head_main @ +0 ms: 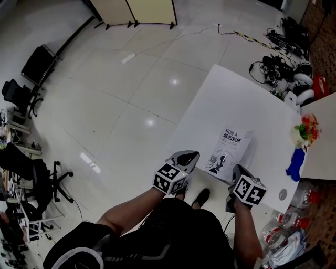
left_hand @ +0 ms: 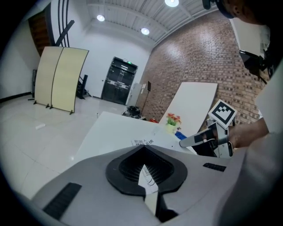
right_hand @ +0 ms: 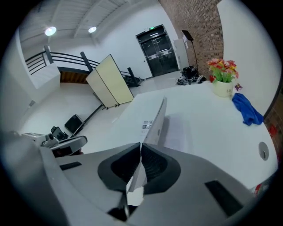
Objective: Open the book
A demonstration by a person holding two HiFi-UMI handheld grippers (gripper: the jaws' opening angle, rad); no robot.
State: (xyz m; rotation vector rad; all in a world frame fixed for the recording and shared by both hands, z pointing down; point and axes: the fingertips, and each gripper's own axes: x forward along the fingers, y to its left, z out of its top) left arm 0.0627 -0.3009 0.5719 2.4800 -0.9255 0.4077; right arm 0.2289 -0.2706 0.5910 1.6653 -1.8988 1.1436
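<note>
A white book (head_main: 229, 148) with a printed cover lies near the front edge of the white table (head_main: 226, 100). My left gripper (head_main: 190, 156) is at its near left corner. In the left gripper view the jaws (left_hand: 148, 176) are shut on a thin printed white edge of the book (left_hand: 143, 142). My right gripper (head_main: 237, 171) is at the book's near right edge. In the right gripper view it (right_hand: 138, 170) is shut on a thin white part of the book (right_hand: 158, 121), which rises edge-on from the jaws.
A pot of flowers (head_main: 304, 131) and a blue cloth (head_main: 295, 163) sit at the table's right edge, beside a second table (head_main: 323, 136). Cables and gear (head_main: 283, 63) lie on the floor beyond. Office chairs (head_main: 31, 63) stand far left, a folding screen (head_main: 139, 10) at the back.
</note>
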